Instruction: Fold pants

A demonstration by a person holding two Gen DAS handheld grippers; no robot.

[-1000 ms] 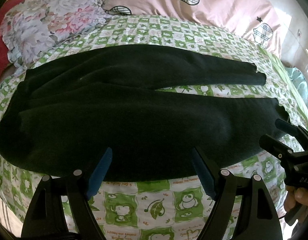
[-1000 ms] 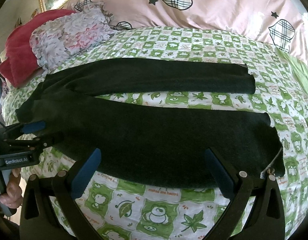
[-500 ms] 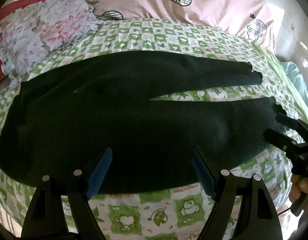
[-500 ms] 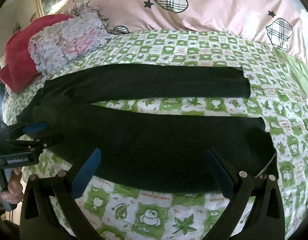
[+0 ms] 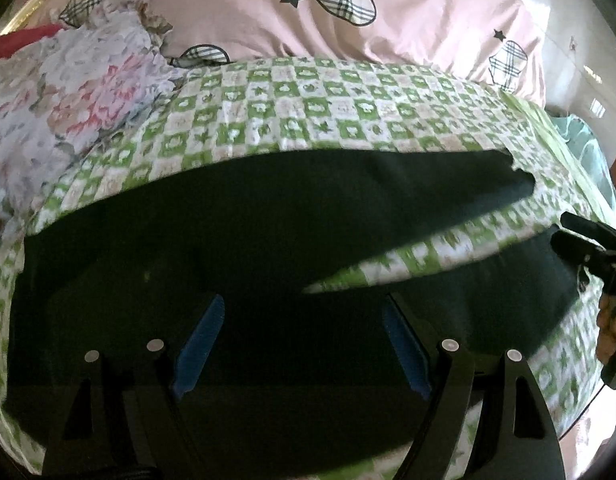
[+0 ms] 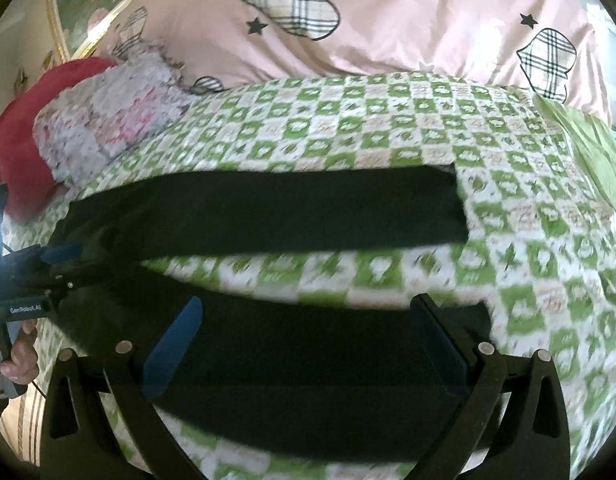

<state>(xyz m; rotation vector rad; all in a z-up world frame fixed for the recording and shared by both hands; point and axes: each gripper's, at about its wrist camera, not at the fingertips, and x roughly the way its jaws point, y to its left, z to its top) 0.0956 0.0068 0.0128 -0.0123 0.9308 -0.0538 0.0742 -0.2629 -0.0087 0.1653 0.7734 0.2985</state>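
Dark, almost black fabric pants [image 5: 268,248] lie spread flat on the green-and-white checked bedsheet [image 5: 347,120], long axis running side to side across both views, waistband toward the left edge, the two leg cuffs toward the right. A wedge of sheet shows between the legs, widening to the right.

The left tongs [image 5: 304,344] sit low in their frame, blue pads spread wide, gripping nothing, over the broad seat-and-thigh part of the near leg. The right tongs [image 6: 304,344] are likewise wide apart and empty, over the near leg closer to its cuff end, at lower centre of that view.

So the near leg lies directly under and ahead of both tongs, crosswise to their reach; the far leg [image 6: 268,212] sits beyond it, up the frame. The left hand is nearer the waist, the right hand nearer the cuff. A likely next move is pinching the near edge and carrying it over onto the far leg. Both views are motion-blurred.
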